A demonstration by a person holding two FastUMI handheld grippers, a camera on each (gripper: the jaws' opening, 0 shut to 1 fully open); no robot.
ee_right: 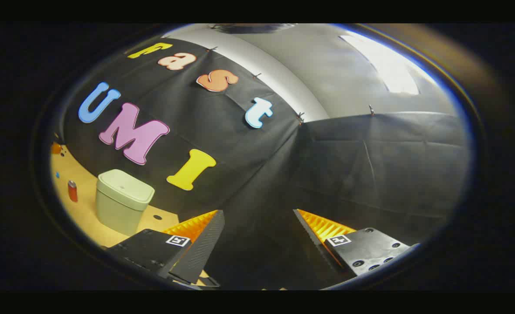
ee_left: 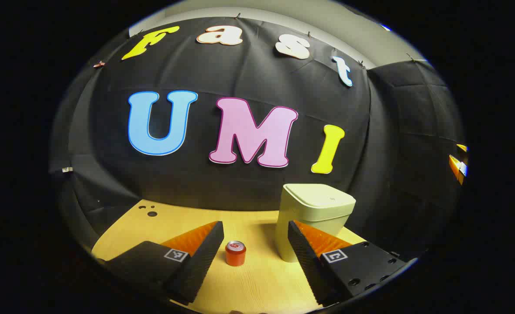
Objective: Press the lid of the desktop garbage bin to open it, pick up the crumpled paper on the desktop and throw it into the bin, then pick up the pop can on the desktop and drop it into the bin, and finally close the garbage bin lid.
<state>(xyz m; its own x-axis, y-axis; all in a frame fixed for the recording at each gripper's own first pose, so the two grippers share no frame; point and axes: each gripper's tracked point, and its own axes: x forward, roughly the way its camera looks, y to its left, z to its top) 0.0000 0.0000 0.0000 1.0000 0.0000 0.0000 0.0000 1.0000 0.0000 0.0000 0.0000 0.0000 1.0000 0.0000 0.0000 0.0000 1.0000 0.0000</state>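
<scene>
Standing upright on the wooden bench (ee_left: 257, 288), the red pop can (ee_left: 235, 253) sits out in the open, framed between the two fingers of the left claw (ee_left: 254, 229) in the left gripper view. That claw is spread wide with nothing in it, and the can lies a little beyond its fingertips, touching neither. Just to the right of the can, and apart from it, stands the pale green garbage bin (ee_left: 312, 218), its lid (ee_left: 323, 196) lying flat and closed. The bin's lower right side is partly hidden behind one finger of the left claw.

From the right gripper view, the right claw (ee_right: 259, 216) is also spread open and holds nothing; it is tilted and faces mostly the black cloth wall (ee_right: 371, 165), off to the side of the bench. In that view the bin (ee_right: 122, 205) appears far to the left with its lid shut, and the pop can (ee_right: 72, 191) stands beyond it, small and near the edge. I cannot make out any crumpled paper on the bench from either view.
</scene>
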